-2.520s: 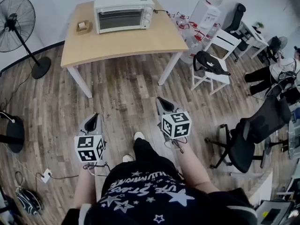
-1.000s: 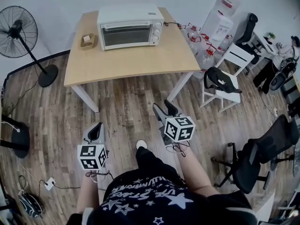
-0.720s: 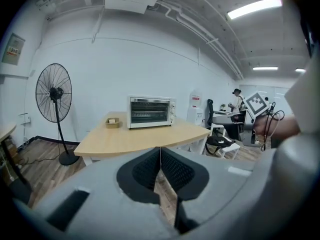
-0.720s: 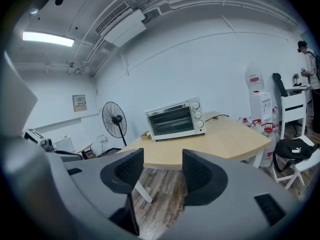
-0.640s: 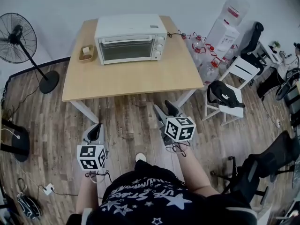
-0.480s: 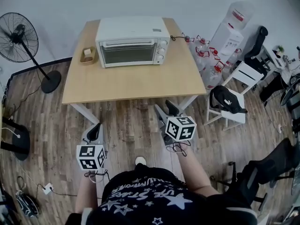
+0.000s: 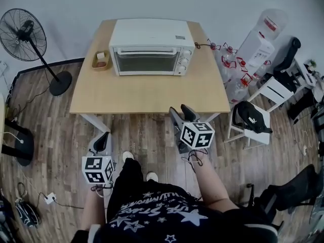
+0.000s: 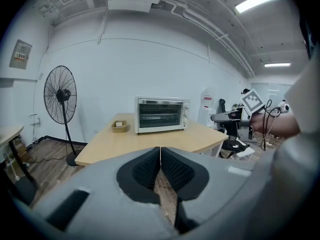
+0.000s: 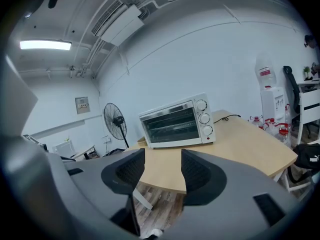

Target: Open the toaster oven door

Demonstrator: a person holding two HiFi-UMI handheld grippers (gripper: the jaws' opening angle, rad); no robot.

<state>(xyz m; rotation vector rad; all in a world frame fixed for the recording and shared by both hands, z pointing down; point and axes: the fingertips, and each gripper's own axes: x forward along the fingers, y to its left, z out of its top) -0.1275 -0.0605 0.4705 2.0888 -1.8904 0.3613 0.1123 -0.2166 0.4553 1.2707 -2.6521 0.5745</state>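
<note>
Table (image 7: 152, 94) under toaster oven (image 7: 151, 47), tray (image 7: 101, 60)

**Office Clutter Ringed a Wooden Table**

A pale wooden table (image 7: 152, 92) stood on plank flooring (image 7: 55, 130), with a small wooden tray (image 7: 101, 59) near its far left corner. A black pedestal fan (image 7: 23, 34) stood left of the table. To its right were a white water dispenser (image 7: 260, 34), clear water jugs (image 7: 234, 75) and a white chair (image 7: 263, 135) bearing a black bag (image 7: 251, 116).
</note>
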